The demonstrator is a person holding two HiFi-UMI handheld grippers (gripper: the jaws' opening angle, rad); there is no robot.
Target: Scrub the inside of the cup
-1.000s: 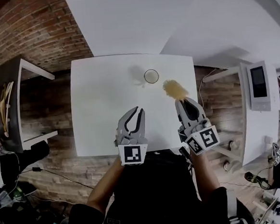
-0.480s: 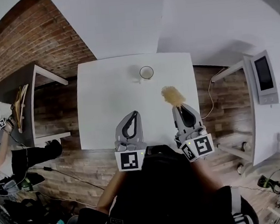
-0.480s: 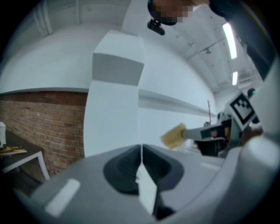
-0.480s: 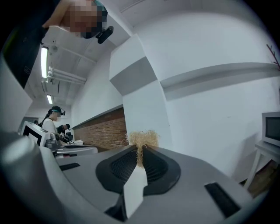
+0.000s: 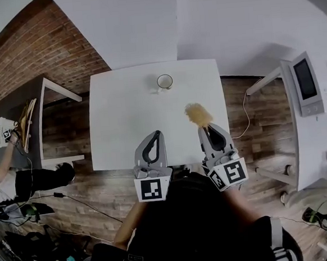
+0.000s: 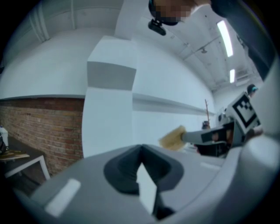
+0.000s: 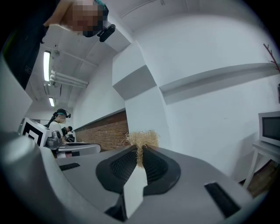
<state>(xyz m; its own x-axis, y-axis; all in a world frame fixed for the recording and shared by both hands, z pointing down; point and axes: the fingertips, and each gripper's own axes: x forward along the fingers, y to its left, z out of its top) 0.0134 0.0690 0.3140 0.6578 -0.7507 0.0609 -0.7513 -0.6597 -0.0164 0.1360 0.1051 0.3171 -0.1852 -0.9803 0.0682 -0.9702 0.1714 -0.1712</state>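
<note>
A small white cup (image 5: 164, 81) stands upright near the far edge of the white table (image 5: 123, 119). My right gripper (image 5: 207, 130) hovers over the table's near right part, shut on a tan fibrous scrubber (image 5: 198, 115) that sticks out past its tips toward the cup. In the right gripper view the scrubber (image 7: 141, 140) shows as a straw-coloured tuft pinched between the jaws. My left gripper (image 5: 155, 134) hangs over the near edge, shut with nothing in it; its view has the jaws (image 6: 141, 151) meeting and the scrubber (image 6: 173, 138) off to the right.
A dark side table (image 5: 24, 118) with papers stands left of the white table. A white shelf unit with a microwave (image 5: 307, 85) is at the right. Wooden floor surrounds the table, with cables and gear at the lower left. A person sits at the far left edge.
My left gripper's jaws have gone from open to shut. Both grippers have drawn back toward the table's near edge, and the scrubber is now farther from the cup.
</note>
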